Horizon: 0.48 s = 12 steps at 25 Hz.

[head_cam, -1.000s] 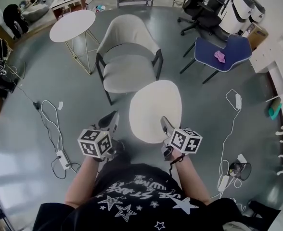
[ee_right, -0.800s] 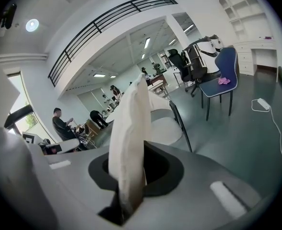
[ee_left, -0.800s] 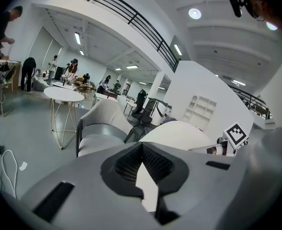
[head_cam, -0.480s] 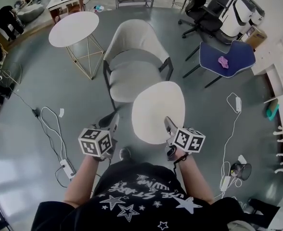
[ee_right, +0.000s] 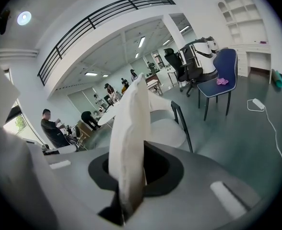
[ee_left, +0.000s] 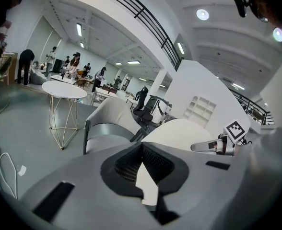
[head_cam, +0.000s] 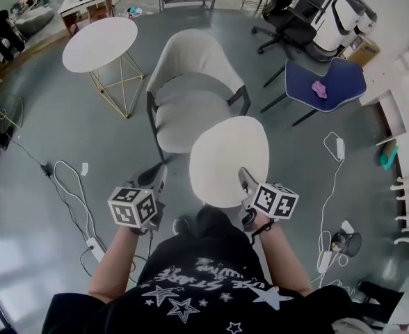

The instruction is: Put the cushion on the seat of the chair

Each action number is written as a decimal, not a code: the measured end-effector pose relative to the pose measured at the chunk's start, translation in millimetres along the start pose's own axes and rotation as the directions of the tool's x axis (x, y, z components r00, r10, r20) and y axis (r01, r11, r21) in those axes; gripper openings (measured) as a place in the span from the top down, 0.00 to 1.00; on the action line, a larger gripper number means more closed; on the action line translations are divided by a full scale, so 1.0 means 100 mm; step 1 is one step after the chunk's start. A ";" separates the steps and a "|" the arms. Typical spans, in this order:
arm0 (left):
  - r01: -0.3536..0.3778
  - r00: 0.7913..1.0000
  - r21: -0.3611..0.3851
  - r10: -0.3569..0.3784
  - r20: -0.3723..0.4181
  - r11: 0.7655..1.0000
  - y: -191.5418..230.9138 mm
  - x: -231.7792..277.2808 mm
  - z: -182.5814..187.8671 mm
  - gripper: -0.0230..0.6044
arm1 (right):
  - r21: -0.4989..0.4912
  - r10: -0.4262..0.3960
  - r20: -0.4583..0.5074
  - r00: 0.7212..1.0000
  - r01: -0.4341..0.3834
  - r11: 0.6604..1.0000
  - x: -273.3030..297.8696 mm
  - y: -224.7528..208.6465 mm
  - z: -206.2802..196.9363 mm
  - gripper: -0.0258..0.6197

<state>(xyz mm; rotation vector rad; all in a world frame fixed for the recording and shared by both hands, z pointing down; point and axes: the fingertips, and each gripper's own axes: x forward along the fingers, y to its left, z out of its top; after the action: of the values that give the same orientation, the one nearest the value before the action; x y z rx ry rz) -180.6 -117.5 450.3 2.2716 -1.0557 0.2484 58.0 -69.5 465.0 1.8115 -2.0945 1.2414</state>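
Observation:
A white oval cushion hangs on edge in front of me, my right gripper shut on its near right rim. In the right gripper view the cushion rises out of the pinched jaws. The pale grey armchair stands just beyond it, seat bare, and also shows in the gripper views. My left gripper stays left of the cushion, apart from it, jaws together with nothing of the cushion in them. From there the cushion and the right gripper lie to the right.
A round white table on a wire frame stands left of the armchair. A blue chair with a pink thing on it and a black office chair are at the right. Cables and a power strip lie on the grey floor.
Both grippers and the cushion have moved forward toward the armchair, so the cushion's far edge now overlaps the seat's front. The right grip is unchanged.

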 end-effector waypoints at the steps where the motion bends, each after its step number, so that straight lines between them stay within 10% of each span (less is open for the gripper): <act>1: -0.001 1.000 0.001 0.001 -0.003 1.000 0.01 0.03 0.00 0.95 | 0.005 0.004 -0.002 1.000 -0.003 1.000 0.04 -0.01 0.01 0.88; 12: -0.093 0.995 -0.026 0.092 -0.035 0.995 0.35 0.42 0.21 0.95 | 0.015 0.063 -0.086 0.994 -0.062 0.998 0.91 -0.08 0.29 0.88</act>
<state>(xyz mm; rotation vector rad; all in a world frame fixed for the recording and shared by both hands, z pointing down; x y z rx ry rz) -180.7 -173.9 467.0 2.1893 -1.1414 0.3066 50.9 -157.8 501.0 1.6775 -2.1170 1.3251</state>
